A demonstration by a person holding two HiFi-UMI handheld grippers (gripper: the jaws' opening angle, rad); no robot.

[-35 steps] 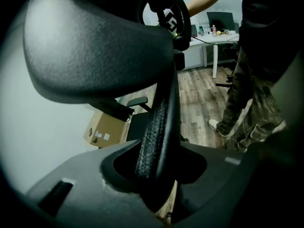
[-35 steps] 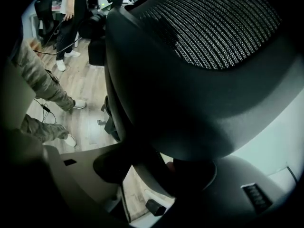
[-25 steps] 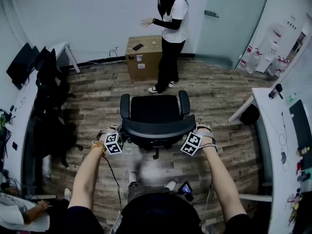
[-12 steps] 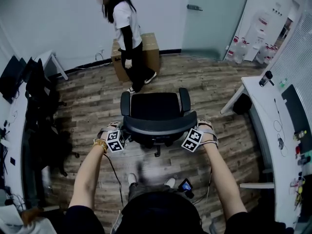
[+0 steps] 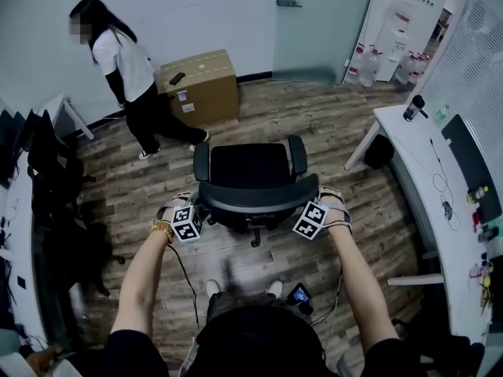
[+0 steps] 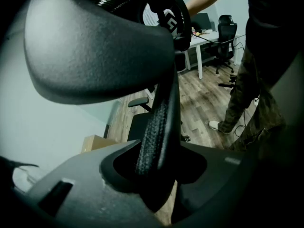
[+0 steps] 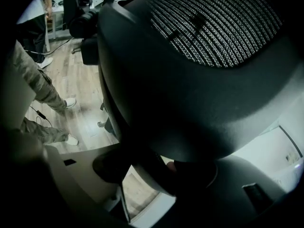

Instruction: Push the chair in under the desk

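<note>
A black office chair (image 5: pixel 251 171) stands on the wood floor in front of me, its backrest toward me. My left gripper (image 5: pixel 198 213) is shut on the backrest's left edge, and my right gripper (image 5: pixel 306 207) is shut on its right edge. In the left gripper view the textured rim of the backrest (image 6: pixel 159 113) runs down between the jaws of the left gripper (image 6: pixel 153 175). In the right gripper view the mesh backrest (image 7: pixel 209 46) fills the frame, and its frame sits clamped in the right gripper (image 7: pixel 154 172). A white desk (image 5: pixel 409 144) lies to the right.
A person (image 5: pixel 126 69) walks at the upper left beside a cardboard box (image 5: pixel 198 85). Dark chairs and monitors (image 5: pixel 47 179) line a desk on the left. A bottle (image 5: pixel 414 107) and cables lie on the right desk. A pale door (image 5: pixel 322 22) is ahead.
The chair and both grippers have moved and turned over the floor, so the box and wall have slid leftward in view. The person has walked from behind the chair to the upper left.
</note>
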